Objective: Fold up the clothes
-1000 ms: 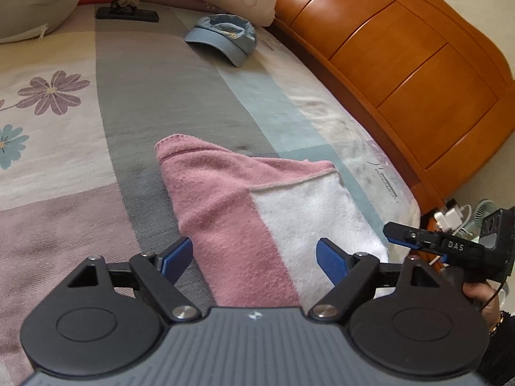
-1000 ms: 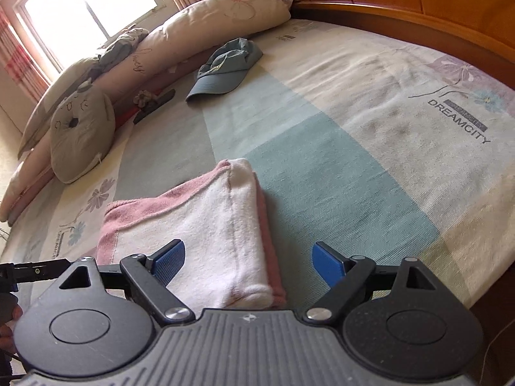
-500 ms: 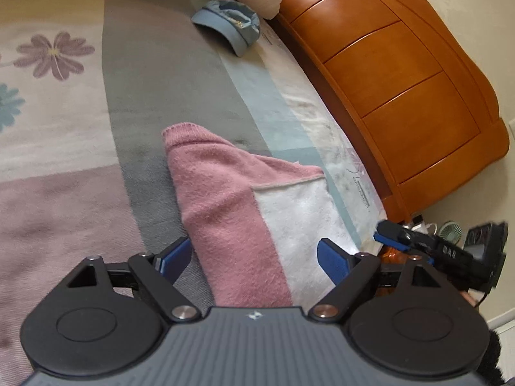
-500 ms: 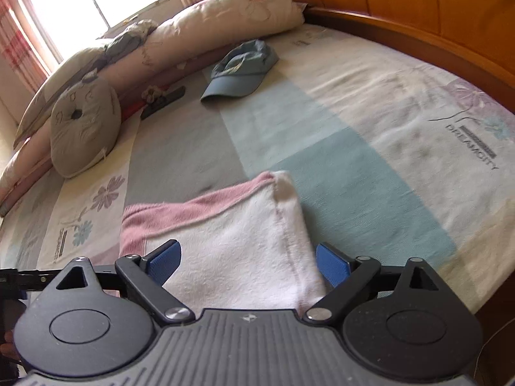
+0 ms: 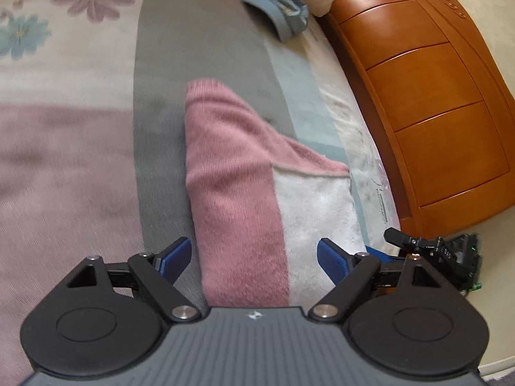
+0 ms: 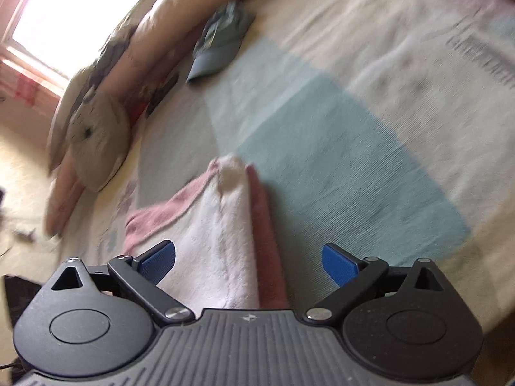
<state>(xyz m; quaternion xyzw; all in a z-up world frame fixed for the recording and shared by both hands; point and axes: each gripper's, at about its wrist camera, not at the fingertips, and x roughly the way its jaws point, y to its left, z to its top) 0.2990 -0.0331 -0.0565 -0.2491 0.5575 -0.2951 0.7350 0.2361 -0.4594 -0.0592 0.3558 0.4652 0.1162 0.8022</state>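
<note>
A folded pink and white towel (image 5: 257,193) lies on the bed near its edge. It also shows in the right wrist view (image 6: 219,241). My left gripper (image 5: 254,257) is open and hangs over the towel's near end, the blue fingers on either side of it and apart from it. My right gripper (image 6: 249,263) is open over the towel's folded edge, holding nothing. The right gripper also shows at the right of the left wrist view (image 5: 434,251), past the bed's edge.
A blue cap (image 5: 280,9) lies far up the bed, also in the right wrist view (image 6: 219,45). Pillows (image 6: 96,128) line the head of the bed. An orange wooden footboard (image 5: 428,96) runs along the right. The patterned bedspread (image 6: 338,160) surrounds the towel.
Both grippers have tilted and shifted over the towel; the views are blurred with motion. The towel lies where it was. Both grippers stay open.
</note>
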